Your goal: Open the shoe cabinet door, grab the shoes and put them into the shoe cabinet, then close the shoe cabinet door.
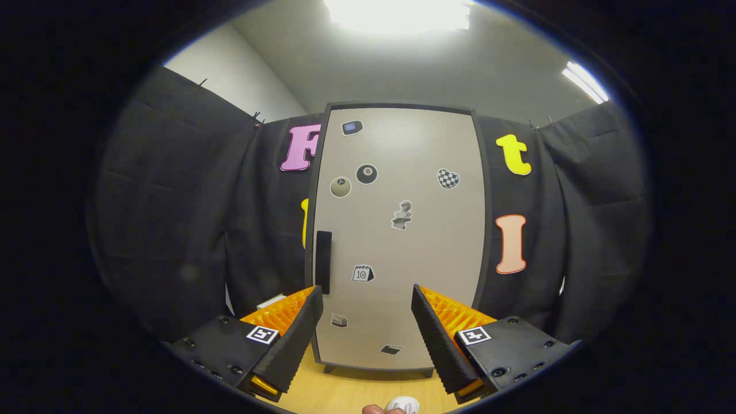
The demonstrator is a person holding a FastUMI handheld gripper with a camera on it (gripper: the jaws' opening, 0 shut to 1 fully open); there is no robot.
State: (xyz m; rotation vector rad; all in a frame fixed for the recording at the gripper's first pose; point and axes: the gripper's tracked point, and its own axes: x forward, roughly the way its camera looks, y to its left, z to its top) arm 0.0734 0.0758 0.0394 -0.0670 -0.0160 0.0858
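Black cloth is hanging on all sides of the booth (190, 218), with a pale ceiling above it and bright ceiling lights (397, 14) glaring overhead. Standing upright against the cloth, straight ahead of the claw (365, 296), is the shoe cabinet (402, 264), a tall unit with a dark frame and a pale grey door that is sitting fully closed. A dark vertical handle (324, 261) is running down the door's left edge, about halfway up. Small stickers are dotting the door face: a black billiard ball (367, 173), a pale ball beside it (340, 187), a checkered heart (448, 178) toward the right, a small grey figure (402, 215) near the middle, and a calendar sticker (363, 273) lower down. The cabinet is resting on short dark feet on a light wooden bench (345, 394).

The claw is hanging open in front of the door, its two fingers (296, 339) spread wide apart with nothing between them, and the lower half of the door is showing through the gap. The left finger's tip is lining up just below the handle, though whether it is touching the door cannot be told. A square marker tag (262, 334) is sitting on each finger mount.

Just behind the fingers, low on the bench, a small white object (403, 405) with red marks is peeking in beside what looks like a fingertip (374, 409); it is too cut off to identify.
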